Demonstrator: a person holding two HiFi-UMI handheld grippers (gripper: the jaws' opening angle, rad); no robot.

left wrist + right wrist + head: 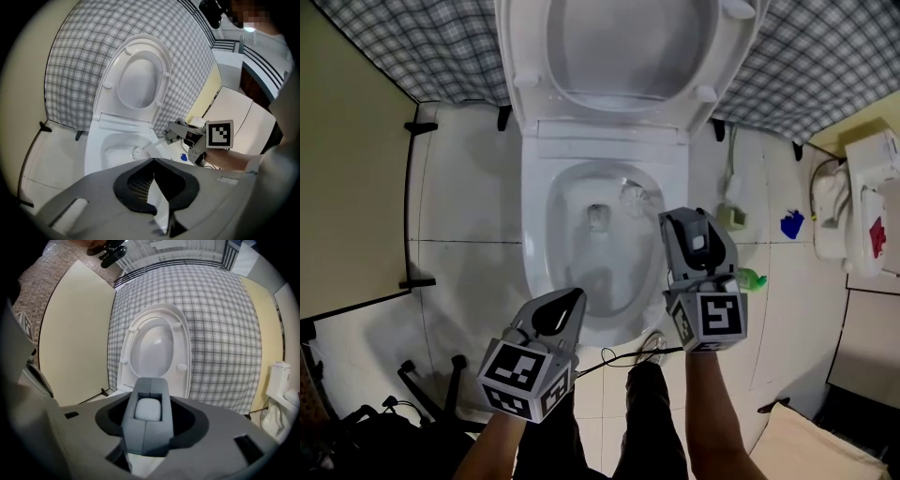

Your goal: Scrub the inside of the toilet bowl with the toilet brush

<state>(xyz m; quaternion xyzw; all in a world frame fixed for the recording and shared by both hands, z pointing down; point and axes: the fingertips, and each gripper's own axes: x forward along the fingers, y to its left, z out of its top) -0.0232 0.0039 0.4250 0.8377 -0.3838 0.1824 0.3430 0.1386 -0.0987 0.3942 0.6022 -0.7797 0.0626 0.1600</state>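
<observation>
Brush (633,197) head sits inside the bowl (534,234), at the upper right of the basin in the head view, just beside the outlet hole. Its white handle runs down and right into our right gripper (686,225). That gripper's jaws are clamped on the grey block at the handle's end, so the hold looks firm. Our left gripper (568,302) hangs over the bowl's near rim at lower left, its jaws closed together with nothing between them.

To scrub well, we judge the bristles should press against the porcelain rather than float above it. We would tilt the handle until the head bears on the wall, then sweep in a ring under the rim. Only the upper right is being reached now, so we would go on to cover the left wall and the near side. We would finish down at the outlet. Slow strokes should keep splashes low. We would also keep the left gripper out of the handle's path and clear of the raised seat (534,56).

By our count there is one bowl, one brush, one raised seat and two grippers. Four bumpers (177,326) show on the seat in the right gripper view. On the floor (469,187) at the right lie one green bottle (751,278) and one blue scrap (792,224).
</observation>
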